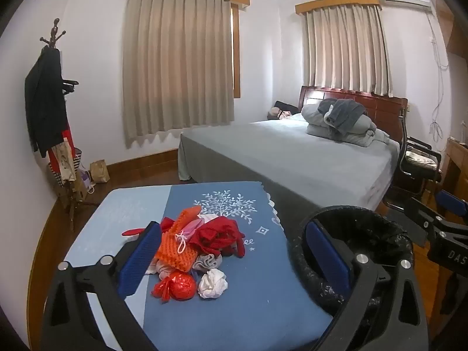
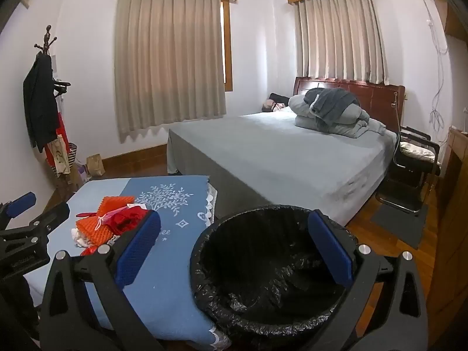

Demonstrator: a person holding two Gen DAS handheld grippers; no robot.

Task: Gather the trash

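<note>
While both hand-held grippers gape empty, we take top of trash pile [image 1: 187,251] first, bin [image 2: 272,266] close beside bench [image 1: 234,316].

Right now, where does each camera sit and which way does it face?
Left wrist: rides the left gripper, open, aimed forward and slightly down at the trash pile on the blue-covered table; the right gripper shows at the right edge.
Right wrist: rides the right gripper, open, facing the black-lined bin; the left gripper shows at the left edge.
Shared: table, pile, bin, bed, curtains, coat rack.
</note>
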